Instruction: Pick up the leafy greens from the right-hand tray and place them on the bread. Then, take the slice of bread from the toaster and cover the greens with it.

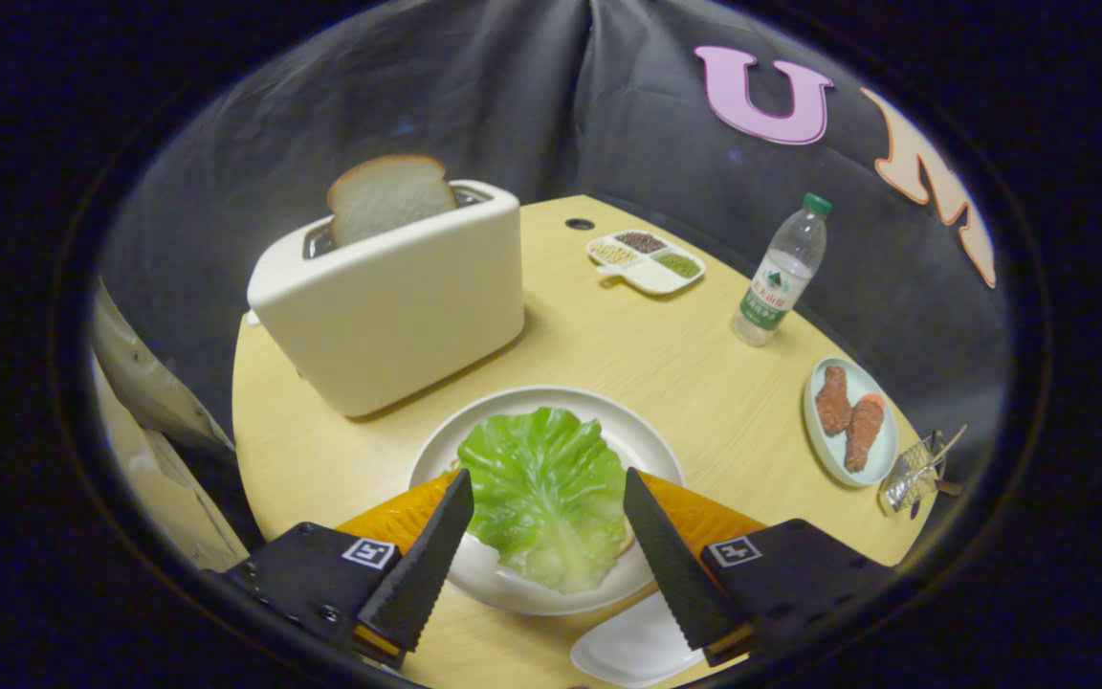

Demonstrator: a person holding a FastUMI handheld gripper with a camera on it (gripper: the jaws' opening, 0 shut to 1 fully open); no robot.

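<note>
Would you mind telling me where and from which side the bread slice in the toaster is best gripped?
Grip the bread slice by its rounded top, which stands clear above the toaster slot. Probably come from above, one finger on each flat face, since the lower part sits inside the slot. The gripper is open, its fingers either side of the lettuce leaf on the plate.

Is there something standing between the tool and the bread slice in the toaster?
Nothing visible does. The open tool hovers over the lettuce leaf on the white plate; beyond it only bare table leads to the toaster with its bread slice.
</note>
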